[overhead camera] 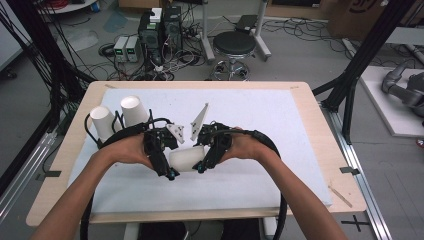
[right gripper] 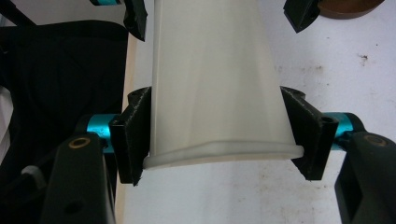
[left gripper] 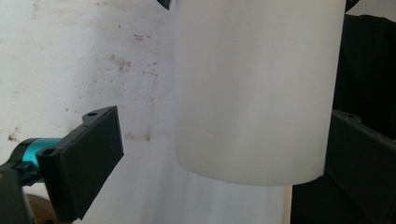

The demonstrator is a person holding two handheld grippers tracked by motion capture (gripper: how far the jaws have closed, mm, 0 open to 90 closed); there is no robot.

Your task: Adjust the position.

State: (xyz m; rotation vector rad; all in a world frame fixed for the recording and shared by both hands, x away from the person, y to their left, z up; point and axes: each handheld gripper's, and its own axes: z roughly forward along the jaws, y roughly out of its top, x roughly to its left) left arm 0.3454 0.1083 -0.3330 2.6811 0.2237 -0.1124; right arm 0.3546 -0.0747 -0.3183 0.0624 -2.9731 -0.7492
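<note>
Handover in progress: right gripper [right gripper: 219, 140] jaws clamp the white cup [overhead camera: 186, 159] at its rim end, squashing it slightly, cup held sideways above the worktop's [overhead camera: 310, 125] middle. Left gripper [left gripper: 224, 158] jaws spread wide around the base end, not gripping. Next likely: close left, release right. Two more cups [overhead camera: 120, 117] near far-left corner. Stained white mat; lab floor with cables, stool [overhead camera: 235, 47] beyond.

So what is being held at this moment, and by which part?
The right gripper is shut on a white paper cup, its jaws pressing opposite sides just below the rim. The left gripper is open around the cup's base end, one jaw clearly apart from it.
</note>
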